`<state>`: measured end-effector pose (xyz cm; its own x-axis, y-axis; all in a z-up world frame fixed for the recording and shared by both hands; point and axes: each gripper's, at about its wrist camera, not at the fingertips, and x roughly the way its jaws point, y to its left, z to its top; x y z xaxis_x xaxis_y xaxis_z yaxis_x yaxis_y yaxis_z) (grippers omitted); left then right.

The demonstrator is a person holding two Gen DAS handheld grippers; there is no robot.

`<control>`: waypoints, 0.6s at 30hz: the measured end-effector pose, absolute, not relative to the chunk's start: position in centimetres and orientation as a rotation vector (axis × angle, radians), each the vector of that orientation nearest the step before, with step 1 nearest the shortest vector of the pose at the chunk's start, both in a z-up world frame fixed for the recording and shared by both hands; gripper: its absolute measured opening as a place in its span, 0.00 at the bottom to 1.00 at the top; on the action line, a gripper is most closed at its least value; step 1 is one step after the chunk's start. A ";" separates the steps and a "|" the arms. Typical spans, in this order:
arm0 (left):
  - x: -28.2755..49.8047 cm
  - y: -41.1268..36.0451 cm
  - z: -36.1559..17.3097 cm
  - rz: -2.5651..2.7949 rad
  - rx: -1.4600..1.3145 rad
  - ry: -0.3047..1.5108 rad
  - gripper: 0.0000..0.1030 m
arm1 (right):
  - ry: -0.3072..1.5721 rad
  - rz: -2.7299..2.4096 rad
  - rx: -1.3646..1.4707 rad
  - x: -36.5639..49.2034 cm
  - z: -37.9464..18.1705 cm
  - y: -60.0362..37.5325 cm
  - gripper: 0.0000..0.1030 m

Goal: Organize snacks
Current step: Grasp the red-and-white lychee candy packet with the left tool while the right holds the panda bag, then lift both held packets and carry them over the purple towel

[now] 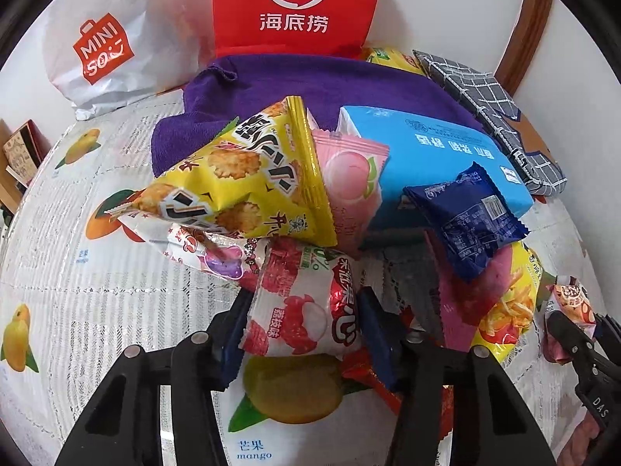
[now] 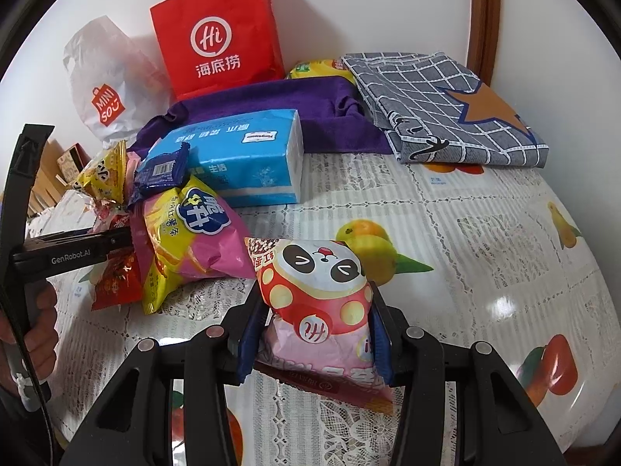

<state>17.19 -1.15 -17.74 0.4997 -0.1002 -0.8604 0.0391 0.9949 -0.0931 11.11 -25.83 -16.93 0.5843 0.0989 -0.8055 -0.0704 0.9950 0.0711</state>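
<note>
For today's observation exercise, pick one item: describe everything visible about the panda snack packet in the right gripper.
The panda snack packet is a puffy, glossy plastic pouch, red with pale yellow dots above and pink below, printed with a smiling panda face and a small "Hi" logo. Its top edge is crimp-sealed. It stands roughly upright, tilted slightly, clamped at its sides between the right gripper's blue-padded fingers. It sits apart from the snack pile, over the fruit-print tablecloth.

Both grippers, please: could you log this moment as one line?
left gripper: shut on lychee packet | right gripper: shut on panda packet | snack pile: unsorted
</note>
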 end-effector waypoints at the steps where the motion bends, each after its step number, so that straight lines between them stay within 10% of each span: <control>1: 17.2 -1.1 -17.7 -0.087 -0.067 1.044 0.48 | 0.943 0.098 0.029 11.1 -16.9 -25.7 0.46; 18: 15.8 0.1 -16.7 -0.159 -0.092 1.013 0.26 | 0.944 0.070 0.003 11.4 -15.1 -23.7 0.46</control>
